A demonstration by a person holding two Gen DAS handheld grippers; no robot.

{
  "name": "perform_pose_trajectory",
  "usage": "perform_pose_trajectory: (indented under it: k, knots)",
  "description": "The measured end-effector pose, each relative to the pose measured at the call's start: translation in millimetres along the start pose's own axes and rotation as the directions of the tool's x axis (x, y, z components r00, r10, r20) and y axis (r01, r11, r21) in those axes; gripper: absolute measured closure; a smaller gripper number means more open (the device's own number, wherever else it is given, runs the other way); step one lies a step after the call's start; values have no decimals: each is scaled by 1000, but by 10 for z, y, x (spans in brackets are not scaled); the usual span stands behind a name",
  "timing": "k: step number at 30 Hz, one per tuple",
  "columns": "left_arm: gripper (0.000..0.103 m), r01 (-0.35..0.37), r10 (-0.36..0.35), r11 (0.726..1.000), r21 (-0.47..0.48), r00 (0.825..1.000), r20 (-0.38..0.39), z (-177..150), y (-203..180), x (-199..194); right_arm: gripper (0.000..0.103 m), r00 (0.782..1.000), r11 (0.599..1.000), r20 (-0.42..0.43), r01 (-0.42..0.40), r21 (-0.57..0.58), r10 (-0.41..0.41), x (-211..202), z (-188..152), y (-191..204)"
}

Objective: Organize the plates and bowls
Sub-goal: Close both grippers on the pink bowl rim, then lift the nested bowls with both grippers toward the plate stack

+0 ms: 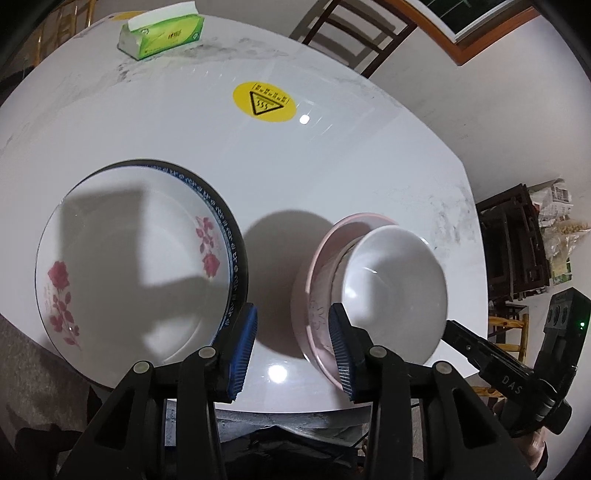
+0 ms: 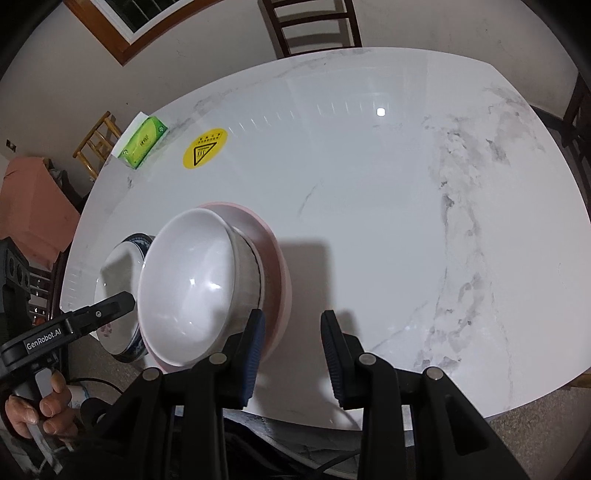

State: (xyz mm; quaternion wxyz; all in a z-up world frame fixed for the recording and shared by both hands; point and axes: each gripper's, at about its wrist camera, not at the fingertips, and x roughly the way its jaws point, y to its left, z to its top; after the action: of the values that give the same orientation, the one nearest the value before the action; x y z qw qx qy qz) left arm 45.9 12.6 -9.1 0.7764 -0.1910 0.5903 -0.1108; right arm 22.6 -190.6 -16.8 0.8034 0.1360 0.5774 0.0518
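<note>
A white plate with red roses (image 1: 129, 258) lies stacked on a blue-rimmed plate (image 1: 236, 254) at the table's front left. To its right a white bowl (image 1: 395, 288) sits inside a pink bowl (image 1: 314, 280). My left gripper (image 1: 293, 343) is open and empty, its fingers straddling the gap between the plates and the bowls. In the right wrist view the white bowl (image 2: 188, 291) in the pink bowl (image 2: 277, 266) is at left, the plates (image 2: 118, 266) behind. My right gripper (image 2: 293, 354) is open and empty, just right of the pink bowl.
The white marble table (image 2: 388, 221) bears a yellow warning sticker (image 1: 264, 101) and a green tissue box (image 1: 162, 33) at the far side. Dark wooden chairs (image 2: 314, 22) stand behind the table. A cluttered shelf (image 1: 517, 247) stands at right.
</note>
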Motion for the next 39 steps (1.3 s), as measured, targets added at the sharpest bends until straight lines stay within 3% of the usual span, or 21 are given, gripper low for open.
perform_pose_trajectory:
  k: [7,22,30,39]
  knots:
    - [74,-29,29,1000,-1,999,-25,1,27,118,71,999,999,-21,38,-10,-38,128,10,25]
    - [89,-13,16,999,49,998,-66,15,-85,364,71,995,995,-39,93,-33,-95,288,99,22]
    - [89,-11,14,997,76,999,-48,28,-168,425,71,995,996,-38,89,-19,-90,313,134,-49]
    - [81,-18,22,997,71,999,-48,21,-144,435,71,995,995,-36,95,-9,-96,314,131,-49]
